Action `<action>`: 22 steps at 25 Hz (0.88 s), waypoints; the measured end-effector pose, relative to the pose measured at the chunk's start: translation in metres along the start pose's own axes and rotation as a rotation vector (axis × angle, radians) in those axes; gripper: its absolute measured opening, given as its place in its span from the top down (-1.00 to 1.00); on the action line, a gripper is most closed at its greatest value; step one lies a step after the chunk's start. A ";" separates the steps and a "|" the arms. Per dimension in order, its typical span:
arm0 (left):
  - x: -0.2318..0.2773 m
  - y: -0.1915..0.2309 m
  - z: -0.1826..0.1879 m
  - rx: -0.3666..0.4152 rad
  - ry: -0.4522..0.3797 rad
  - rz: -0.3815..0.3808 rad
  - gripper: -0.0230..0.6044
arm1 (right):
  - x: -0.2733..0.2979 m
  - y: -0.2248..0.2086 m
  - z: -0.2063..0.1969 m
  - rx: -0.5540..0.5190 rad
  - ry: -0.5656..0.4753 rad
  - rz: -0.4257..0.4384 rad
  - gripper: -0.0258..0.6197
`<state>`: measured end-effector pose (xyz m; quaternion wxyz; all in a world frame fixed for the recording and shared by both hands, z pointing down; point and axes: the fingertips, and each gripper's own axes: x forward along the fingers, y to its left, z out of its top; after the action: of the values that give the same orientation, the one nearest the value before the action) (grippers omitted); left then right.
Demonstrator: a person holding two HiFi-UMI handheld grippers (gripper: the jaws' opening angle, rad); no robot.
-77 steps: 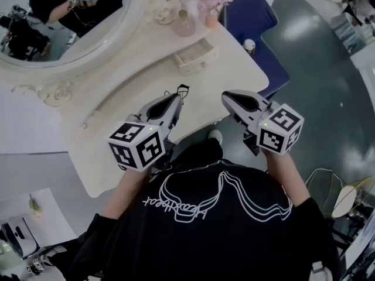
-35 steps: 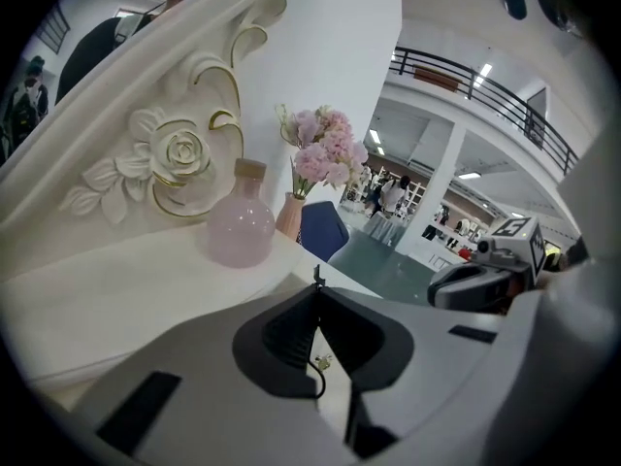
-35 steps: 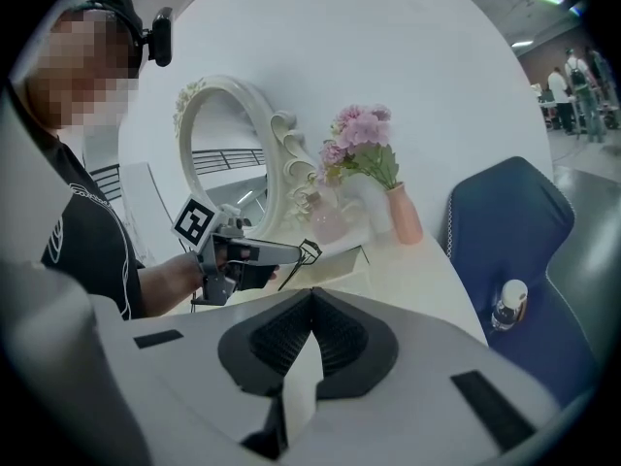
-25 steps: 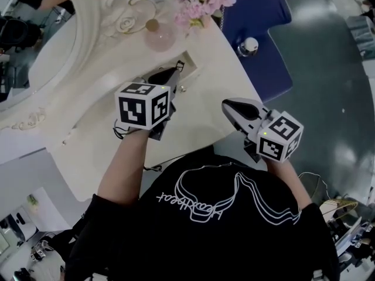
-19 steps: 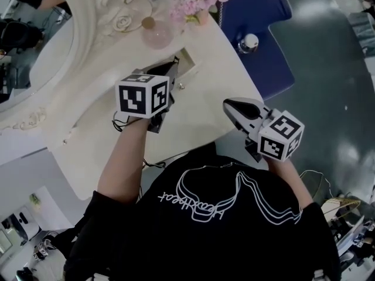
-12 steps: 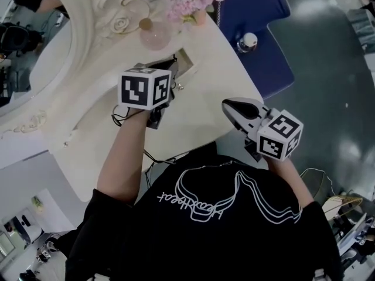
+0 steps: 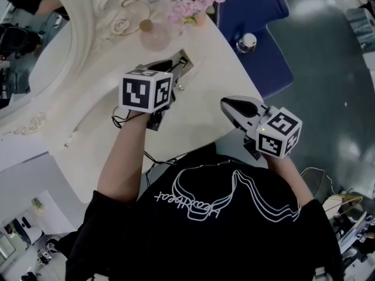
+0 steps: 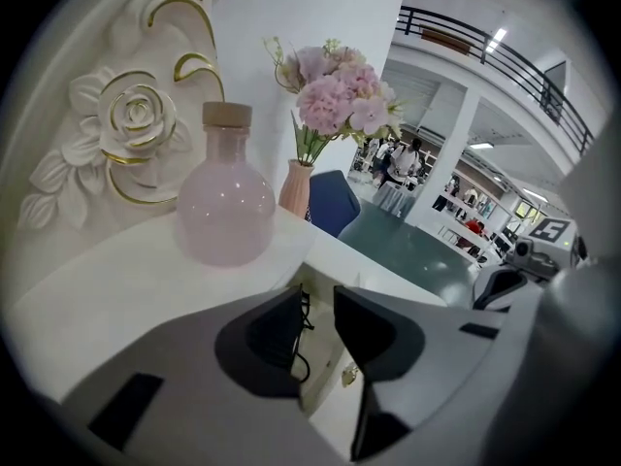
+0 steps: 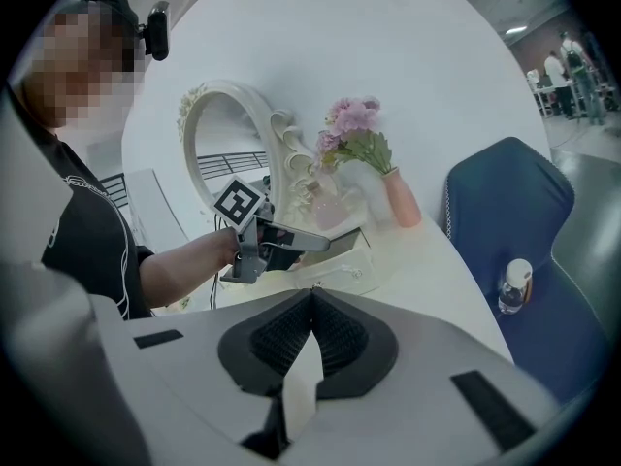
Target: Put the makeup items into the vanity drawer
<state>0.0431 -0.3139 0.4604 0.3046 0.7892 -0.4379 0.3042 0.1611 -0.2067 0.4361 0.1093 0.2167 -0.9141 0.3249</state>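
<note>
- The table (image 7: 202, 113) is white, with a carved mirror (image 7: 35, 37) along its back edge.
- A round pink bottle (image 8: 225, 207) with a pale stopper stands on the top, just beyond my left claw (image 8: 318, 297) and to its left.
- Beside the bottle is a slim pink vase (image 8: 296, 190) of pink flowers (image 8: 340, 85), nearer the table's far end.
- A blue chair (image 7: 258, 16) sits past that end, with a small capped flask (image 7: 249, 42) on its seat.
- Nothing stands between my left claw and the drawer (image 8: 323, 362). The bottle and vase are behind the drawer, clear of it.
- The drawer is pulled open in the table top, and my left claw points steeply down over it.
- My left claw's jaws have just been opening. They now stand apart, with a clear gap between the pads.
- The thin black curler (image 8: 302, 311) is in that gap, close along the left-hand pad and above the drawer's pale inside. The right-hand pad is clear of it, so nothing is clamped. I cannot tell whether it touches the left pad.
- The drawer's small knob shows just below the gap, on the front panel.
- My right claw (image 9: 310, 297) is off the table's near edge, well apart from the drawer. Its jaws are pressed together and hold nothing.
</note>
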 end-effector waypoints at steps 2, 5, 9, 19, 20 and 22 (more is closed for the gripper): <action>-0.005 -0.002 0.001 0.004 -0.018 -0.004 0.52 | 0.001 0.000 0.002 0.000 -0.005 0.004 0.91; -0.015 -0.006 0.001 -0.003 -0.061 -0.013 0.46 | 0.001 0.003 0.006 -0.010 -0.026 0.016 0.91; -0.037 -0.018 0.002 -0.039 -0.156 -0.042 0.48 | -0.002 0.011 0.020 -0.051 -0.070 0.038 0.91; -0.111 -0.089 -0.020 -0.138 -0.350 -0.168 0.74 | -0.026 0.052 0.048 -0.115 -0.151 0.104 0.91; -0.119 -0.097 -0.022 -0.143 -0.364 -0.175 0.77 | -0.030 0.057 0.048 -0.123 -0.155 0.108 0.91; -0.132 -0.111 -0.027 -0.143 -0.386 -0.187 0.81 | -0.038 0.068 0.046 -0.137 -0.161 0.112 0.91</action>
<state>0.0778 -0.1788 0.3547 0.2972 0.8463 -0.4336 0.0862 0.1601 -0.1765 0.3502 0.0317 0.1827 -0.9506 0.2489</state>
